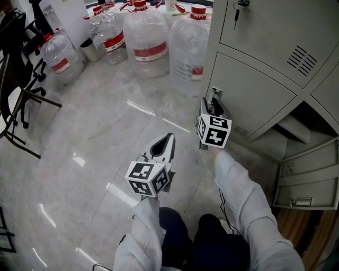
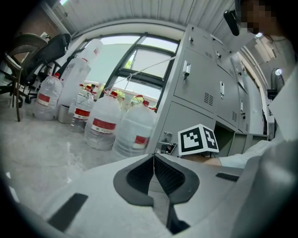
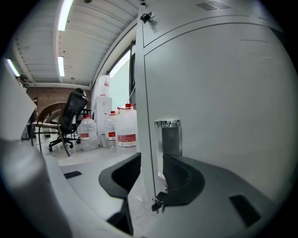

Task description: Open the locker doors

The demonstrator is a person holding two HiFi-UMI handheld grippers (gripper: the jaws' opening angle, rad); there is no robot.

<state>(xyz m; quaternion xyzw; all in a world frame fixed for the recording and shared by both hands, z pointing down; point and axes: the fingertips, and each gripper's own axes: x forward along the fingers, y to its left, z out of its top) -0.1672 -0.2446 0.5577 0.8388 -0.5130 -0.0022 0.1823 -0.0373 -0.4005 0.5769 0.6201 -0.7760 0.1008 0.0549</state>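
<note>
Left of my right gripper (image 3: pixel 151 171), jaws part-open astride the locker door (image 3: pixel 223 93) edge, water jugs (image 3: pixel 125 128) stand on glossy floor (image 1: pixel 79 159); left gripper (image 2: pixel 153 160) closed, empty.

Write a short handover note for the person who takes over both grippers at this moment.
Left gripper: shut, empty.
Right gripper: jaws apart, astride the handle-side edge of the closed bottom locker door; it does not seem clamped.
Done: the neighbouring door at the right stands open.
To do: pull this door open, then the upper door, which is closed with a key hanging.
</note>
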